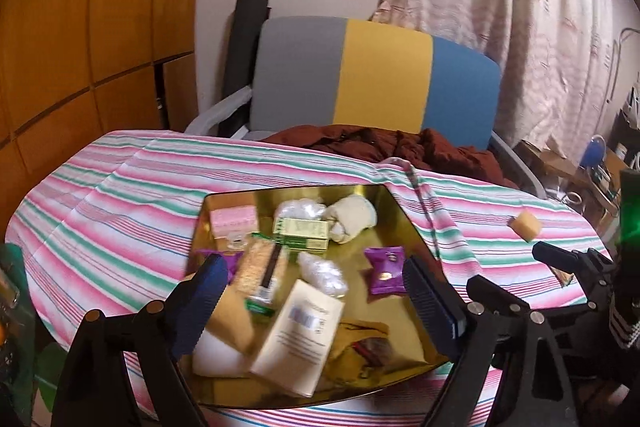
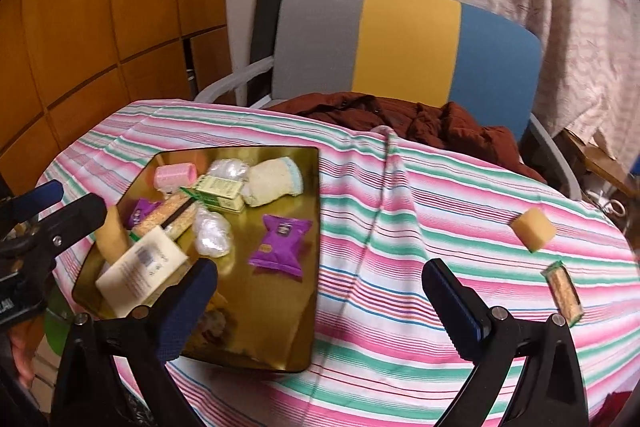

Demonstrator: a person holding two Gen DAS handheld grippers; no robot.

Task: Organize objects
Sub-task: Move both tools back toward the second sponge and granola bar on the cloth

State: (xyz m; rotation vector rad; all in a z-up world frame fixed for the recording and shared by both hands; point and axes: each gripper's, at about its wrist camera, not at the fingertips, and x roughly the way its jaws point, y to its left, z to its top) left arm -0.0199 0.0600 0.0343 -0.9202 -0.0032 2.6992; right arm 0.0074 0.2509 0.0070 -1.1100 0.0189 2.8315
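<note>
Evidently both tongs, left tongs (image 1: 312,287) and right tongs (image 2: 320,287), gape empty; the pale yellow foam cube (image 2: 534,229) on the striped counter (image 2: 400,227), far right, looks light and squashy, so pinch opposite flat faces.

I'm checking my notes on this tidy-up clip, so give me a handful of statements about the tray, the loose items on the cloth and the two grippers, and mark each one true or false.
1. The gold tray already holds several items. True.
2. The yellow sponge cube lies inside the tray. False: it sits on the striped tablecloth, well to the right of the tray.
3. The right gripper is open and holds nothing. True.
4. The left gripper is shut on the purple packet. False: it is open, and the packet lies in the tray.
5. A snack bar lies on the cloth near the sponge cube. True.
6. The chair behind the table is plain red. False: its back is grey, yellow and blue.
</note>
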